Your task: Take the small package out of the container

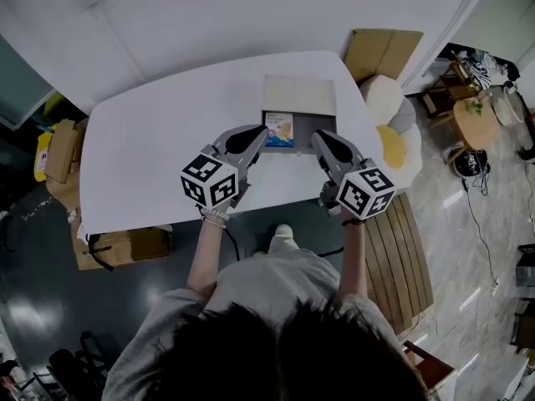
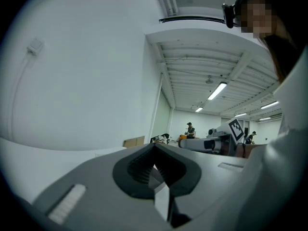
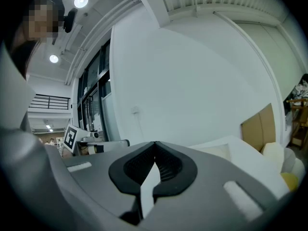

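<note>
Just ahead of left gripper [image 1: 264, 132] and right gripper [image 1: 317, 137], both pressed together, empty: package [image 1: 280, 129] in container [image 1: 306, 124]. Apparently the approach; jaws must spread next.

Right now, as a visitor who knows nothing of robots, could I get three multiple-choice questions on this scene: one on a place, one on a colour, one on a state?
1. Where is the small package?
A. Inside the container
B. On the floor
C. Under the table

2. What colour is the table?
A. Black
B. White
C. Red

3. How do the jaws of the right gripper stand?
A. Spread wide
B. Shut, with nothing between them
C. Clamped on a cup

Answers:
1 A: the head view shows it lying in the open container.
2 B: the tabletop is plain white.
3 B: the right gripper view shows the jaw tips meeting, with nothing between them.
</note>
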A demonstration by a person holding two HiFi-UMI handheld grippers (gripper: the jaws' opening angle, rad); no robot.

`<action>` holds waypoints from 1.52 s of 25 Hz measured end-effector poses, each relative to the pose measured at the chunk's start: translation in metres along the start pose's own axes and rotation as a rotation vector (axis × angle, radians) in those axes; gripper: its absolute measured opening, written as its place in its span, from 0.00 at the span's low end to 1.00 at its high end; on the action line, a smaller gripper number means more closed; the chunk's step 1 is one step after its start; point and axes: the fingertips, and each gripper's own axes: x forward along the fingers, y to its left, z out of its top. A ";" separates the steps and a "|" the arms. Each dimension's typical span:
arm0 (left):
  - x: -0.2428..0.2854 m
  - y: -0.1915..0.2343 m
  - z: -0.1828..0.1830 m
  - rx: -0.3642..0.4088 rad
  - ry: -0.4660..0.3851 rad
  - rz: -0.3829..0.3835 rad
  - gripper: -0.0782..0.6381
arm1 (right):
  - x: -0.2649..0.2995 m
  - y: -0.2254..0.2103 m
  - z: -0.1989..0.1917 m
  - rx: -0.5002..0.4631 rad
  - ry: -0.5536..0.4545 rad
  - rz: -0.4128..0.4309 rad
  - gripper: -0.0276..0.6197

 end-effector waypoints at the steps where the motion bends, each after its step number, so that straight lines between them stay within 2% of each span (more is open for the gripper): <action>1: 0.005 0.002 0.002 0.000 -0.002 0.002 0.10 | 0.004 -0.005 0.003 0.000 0.000 0.006 0.06; 17: 0.043 0.037 -0.001 -0.016 0.032 0.062 0.10 | 0.054 -0.041 0.013 0.032 0.024 0.112 0.06; 27: 0.055 0.052 -0.025 -0.065 0.081 0.074 0.10 | 0.069 -0.053 -0.008 0.046 0.085 0.116 0.06; 38: 0.057 0.066 -0.062 -0.139 0.177 0.055 0.10 | 0.088 -0.065 -0.038 0.146 0.151 0.079 0.06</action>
